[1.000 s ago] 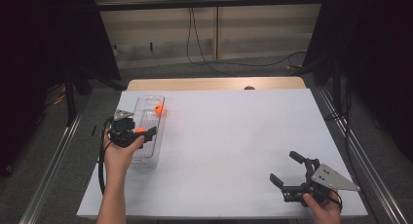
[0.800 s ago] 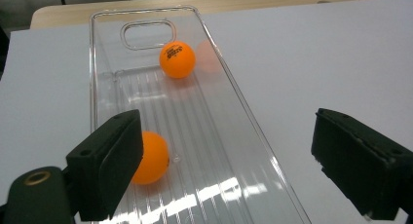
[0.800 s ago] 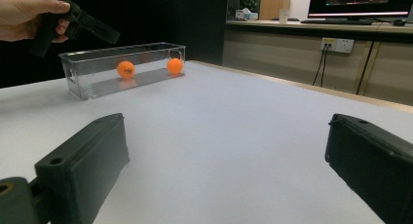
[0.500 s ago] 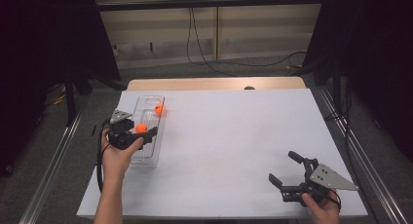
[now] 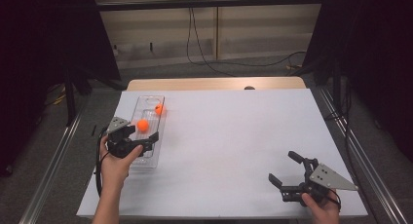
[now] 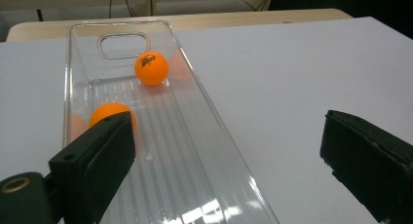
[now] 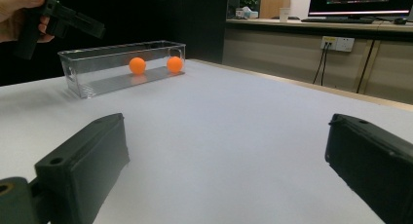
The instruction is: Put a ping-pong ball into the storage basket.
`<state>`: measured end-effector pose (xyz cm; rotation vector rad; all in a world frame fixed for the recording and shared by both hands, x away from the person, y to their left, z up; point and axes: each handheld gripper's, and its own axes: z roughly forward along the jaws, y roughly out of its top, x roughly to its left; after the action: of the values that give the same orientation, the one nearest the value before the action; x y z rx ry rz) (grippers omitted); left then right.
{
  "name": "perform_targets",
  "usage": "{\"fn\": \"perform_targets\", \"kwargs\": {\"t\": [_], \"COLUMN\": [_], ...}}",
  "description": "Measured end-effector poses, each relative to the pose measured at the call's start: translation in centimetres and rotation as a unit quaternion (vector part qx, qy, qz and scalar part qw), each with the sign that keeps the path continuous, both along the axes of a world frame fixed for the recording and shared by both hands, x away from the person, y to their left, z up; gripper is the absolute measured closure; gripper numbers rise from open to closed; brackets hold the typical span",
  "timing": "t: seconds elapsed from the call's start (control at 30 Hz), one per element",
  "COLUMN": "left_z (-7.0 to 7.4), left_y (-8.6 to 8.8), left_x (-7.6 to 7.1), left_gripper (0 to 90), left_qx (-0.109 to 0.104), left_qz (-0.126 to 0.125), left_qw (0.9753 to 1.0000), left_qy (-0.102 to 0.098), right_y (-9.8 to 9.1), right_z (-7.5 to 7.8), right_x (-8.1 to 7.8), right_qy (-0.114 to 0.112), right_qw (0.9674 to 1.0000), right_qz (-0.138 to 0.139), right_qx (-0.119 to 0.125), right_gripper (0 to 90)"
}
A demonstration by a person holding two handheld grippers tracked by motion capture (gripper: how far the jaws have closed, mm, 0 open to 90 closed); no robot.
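A clear plastic tray (image 5: 152, 156) lies lengthwise at the table's left, with two orange balls in it: one near its middle (image 5: 142, 125) and one at its far end (image 5: 159, 109). My left gripper (image 5: 144, 135) hovers open over the tray's near half, just behind the nearer ball, holding nothing. In the left gripper view the tray (image 6: 204, 151) runs between the jaws of the left gripper (image 6: 229, 153), the near ball (image 6: 109, 114) peeking past the left jaw, the far ball (image 6: 151, 68) beyond. My right gripper (image 5: 282, 166) rests open at the front right. The right gripper view shows the right gripper (image 7: 224, 156) open.
The white table top (image 5: 234, 131) stretches between the two grippers. A wooden strip (image 5: 209, 84) with a small dark object (image 5: 249, 87) borders the far edge. Metal rails (image 5: 363, 160) run along both sides. The right gripper view shows the tray (image 7: 97, 73) and the left gripper (image 7: 63, 19) far off.
The orange ball that sat between my left gripper's jaws now lies in the tray, and that gripper has drawn back toward the person. The right gripper has barely moved.
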<state>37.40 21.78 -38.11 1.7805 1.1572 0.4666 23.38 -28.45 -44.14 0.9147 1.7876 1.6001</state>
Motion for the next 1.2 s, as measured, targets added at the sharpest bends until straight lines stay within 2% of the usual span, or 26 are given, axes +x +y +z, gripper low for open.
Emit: {"fn": "perform_targets", "kwargs": {"t": [0.07, 0.27, 0.37, 0.63, 0.83, 0.97, 1.07, 1.2], "left_z": [-0.1, -0.1, 0.0, -0.3, -0.7, -1.2, -1.5, -1.8], "left_y": [0.1, 0.1, 0.2, 0.5, 0.9, 1.0, 1.0, 0.9], "left_x": [-0.2, -1.0, -1.4, -2.3, -2.9, -3.4, -3.7, -4.1], "left_gripper": [4.6, 3.9, 3.8, 3.8, 3.8, 3.8, 3.8, 3.8], "left_qx": [-0.007, -0.006, -0.018, -0.031, -0.04, -0.034, -0.03, -0.033], "left_qz": [-0.005, -0.017, -0.024, -0.021, -0.018, -0.016, -0.024, -0.031], "left_qw": [0.9999, 0.9994, 0.9988, 0.9974, 0.9971, 0.997, 0.9972, 0.9964], "left_qy": [-0.005, -0.03, -0.038, -0.062, -0.062, -0.068, -0.064, -0.071], "right_y": [0.0, -0.1, -0.1, -0.1, -0.1, -0.1, -0.1, -0.1], "right_z": [0.0, 0.0, 0.0, 0.0, 0.0, 0.0, 0.0, 0.0], "right_x": [0.0, 0.0, 0.0, 0.0, 0.0, 0.0, 0.0, 0.0], "right_qy": [0.0, 0.0, 0.0, -0.001, -0.001, -0.001, -0.001, -0.001], "right_qw": [1.0, 1.0, 1.0, 1.0, 1.0, 1.0, 1.0, 1.0], "right_qz": [0.0, 0.0, -0.001, -0.001, 0.0, 0.0, 0.001, -0.001], "right_qx": [0.0, 0.001, 0.0, 0.0, 0.0, 0.0, -0.001, -0.001], "right_gripper": [1.3, 1.3, 1.3, 1.3, 1.3, 1.3, 1.3, 1.3]}}
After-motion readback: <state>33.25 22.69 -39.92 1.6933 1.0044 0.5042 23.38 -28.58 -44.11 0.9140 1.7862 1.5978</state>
